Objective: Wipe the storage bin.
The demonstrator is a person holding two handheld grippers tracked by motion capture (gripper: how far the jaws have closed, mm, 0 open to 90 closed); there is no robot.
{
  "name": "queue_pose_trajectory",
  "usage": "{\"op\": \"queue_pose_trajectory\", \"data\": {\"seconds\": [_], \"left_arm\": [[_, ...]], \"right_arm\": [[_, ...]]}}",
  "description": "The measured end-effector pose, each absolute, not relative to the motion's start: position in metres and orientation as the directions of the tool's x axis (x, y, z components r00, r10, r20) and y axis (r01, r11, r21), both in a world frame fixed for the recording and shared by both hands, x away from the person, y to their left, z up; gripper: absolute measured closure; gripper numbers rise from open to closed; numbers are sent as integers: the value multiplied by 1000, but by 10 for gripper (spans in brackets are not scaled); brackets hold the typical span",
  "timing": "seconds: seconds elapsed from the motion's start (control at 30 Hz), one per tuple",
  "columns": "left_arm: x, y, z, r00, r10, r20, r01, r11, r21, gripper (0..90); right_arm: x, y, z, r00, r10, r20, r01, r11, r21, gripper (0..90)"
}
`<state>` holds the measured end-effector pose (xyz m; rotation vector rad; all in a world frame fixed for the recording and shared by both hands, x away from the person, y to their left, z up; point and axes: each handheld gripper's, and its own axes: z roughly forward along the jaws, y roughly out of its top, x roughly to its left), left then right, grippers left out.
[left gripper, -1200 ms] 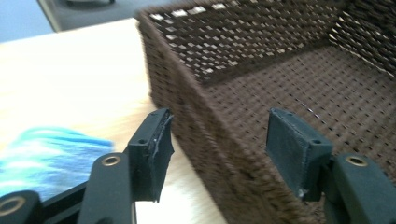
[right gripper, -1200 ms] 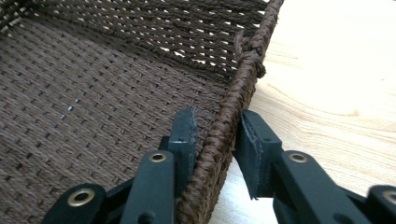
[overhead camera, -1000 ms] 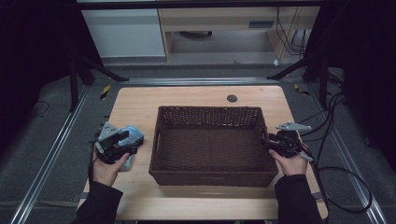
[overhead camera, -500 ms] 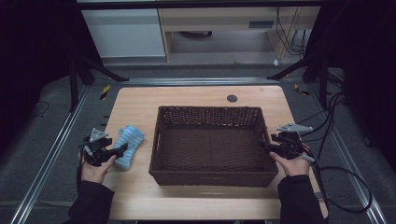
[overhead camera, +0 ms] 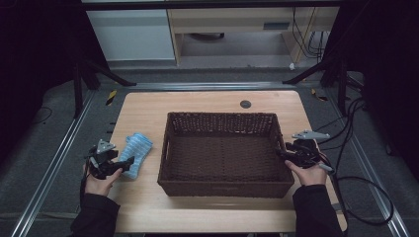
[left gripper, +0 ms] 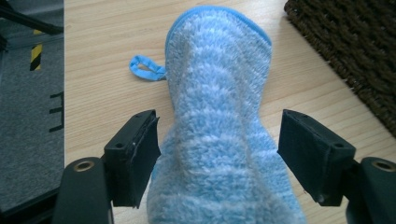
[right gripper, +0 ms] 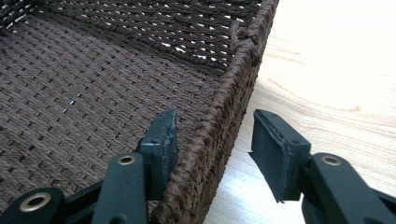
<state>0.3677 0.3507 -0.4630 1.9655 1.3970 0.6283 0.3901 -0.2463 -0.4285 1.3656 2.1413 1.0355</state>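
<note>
Straddling a fluffy blue-and-white striped cloth (left gripper: 219, 135) on the wooden table (overhead camera: 148, 106), your left gripper (left gripper: 217, 140) stands released: its jaws have just been opening, the left pad (left gripper: 140, 156) lies just beside the pile and the right pad is clear of it, with bare tabletop showing between pad and cloth. From above, that left gripper (overhead camera: 118, 165) sits at the near end of the cloth (overhead camera: 135, 152), which lies flat on the table just left of the dark woven basket (overhead camera: 222, 118), apart from its wall. A small blue hanging loop (left gripper: 147, 68) pokes out of the cloth on the side away from the basket. On the other side of the basket, your right gripper (right gripper: 215, 147) has one jaw inside and one outside the right-hand rim (right gripper: 233, 79); its jaws have just been closing, yet the outer pad is off the weave with pale table visible in the gap, so nothing is clamped. Seen from above, your right gripper (overhead camera: 284, 154) rests against the basket's right wall, your hand behind it.
</note>
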Motion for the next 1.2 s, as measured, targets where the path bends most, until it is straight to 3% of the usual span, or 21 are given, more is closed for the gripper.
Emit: {"op": "queue_pose_trajectory", "data": {"seconds": [0.13,0.3,0.5,0.83,1.2], "left_arm": [[374,351,-470,320,947,14,674,-238,699,334],[380,352,-476,325,946,-9,706,-236,667,490],[380,358,-475,302,952,-46,722,-197,664,621],[381,341,-453,343,938,-50,643,-196,740,638],[404,310,-459,343,939,-7,652,-233,722,638]], "right_arm": [[389,-247,-429,-441,895,64,601,242,762,516],[387,-246,-426,-445,893,68,603,242,760,523],[388,-245,-427,-448,890,88,624,241,743,614],[390,-240,-427,-462,884,65,607,262,750,670],[394,-232,-428,-480,873,86,600,256,758,678]]}}
